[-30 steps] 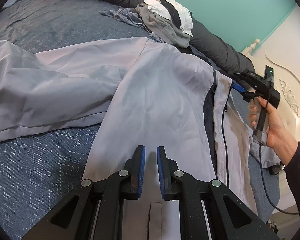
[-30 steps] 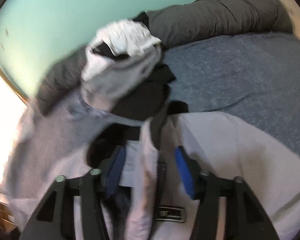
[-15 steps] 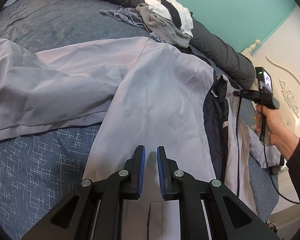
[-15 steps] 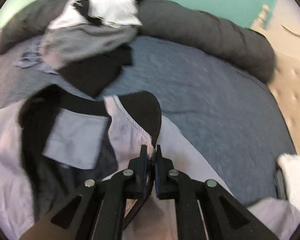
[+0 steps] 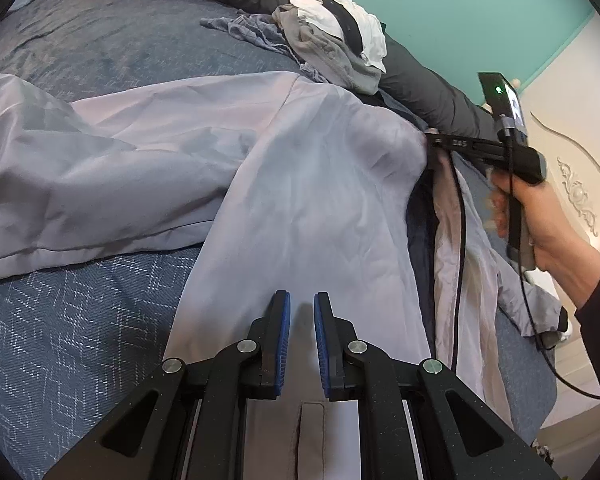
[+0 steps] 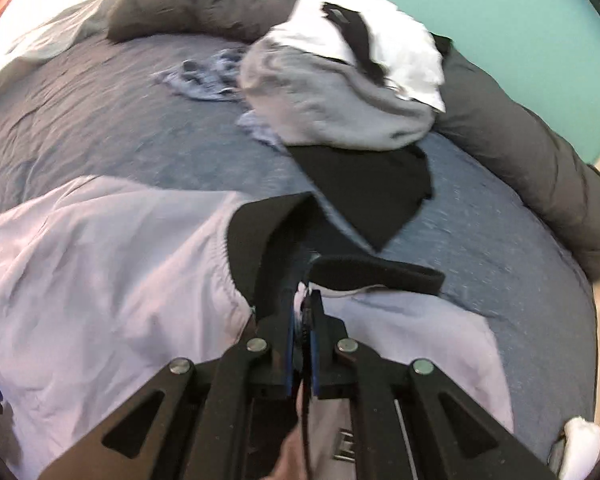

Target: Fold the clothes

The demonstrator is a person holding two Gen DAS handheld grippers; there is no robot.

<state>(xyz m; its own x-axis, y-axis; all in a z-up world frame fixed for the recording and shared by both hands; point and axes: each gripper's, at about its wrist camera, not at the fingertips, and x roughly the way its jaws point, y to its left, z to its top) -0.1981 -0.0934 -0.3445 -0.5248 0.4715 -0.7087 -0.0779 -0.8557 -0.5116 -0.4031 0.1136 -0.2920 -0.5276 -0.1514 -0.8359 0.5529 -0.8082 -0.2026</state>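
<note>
A light grey jacket (image 5: pixel 300 200) with a black collar (image 6: pixel 260 232) lies spread on the blue bed (image 5: pixel 80 340). My left gripper (image 5: pixel 300 300) rests low over the jacket's hem, its jaws a small gap apart with flat cloth showing through and nothing pinched. My right gripper (image 6: pixel 302 300) grips the jacket's (image 6: pixel 100 260) zipped front edge just below the collar. Its jaws are opening slightly, with the edge still pressed between the pads. In the left wrist view a hand (image 5: pixel 540 220) holds the right gripper (image 5: pixel 436 142) at the jacket's far right fold.
A pile of white, grey and black clothes (image 6: pixel 340 80) sits at the bed's far side against a rolled dark grey duvet (image 6: pixel 540 168). A black garment (image 6: pixel 372 184) lies just past the collar. A cable (image 5: pixel 460 220) hangs from the right gripper. A white headboard (image 5: pixel 580 192) stands on the right.
The right gripper closed on the jacket's front edge by the collar, rolled, and carried it across, lifting the flap over the dark lining. The left gripper stayed still.
</note>
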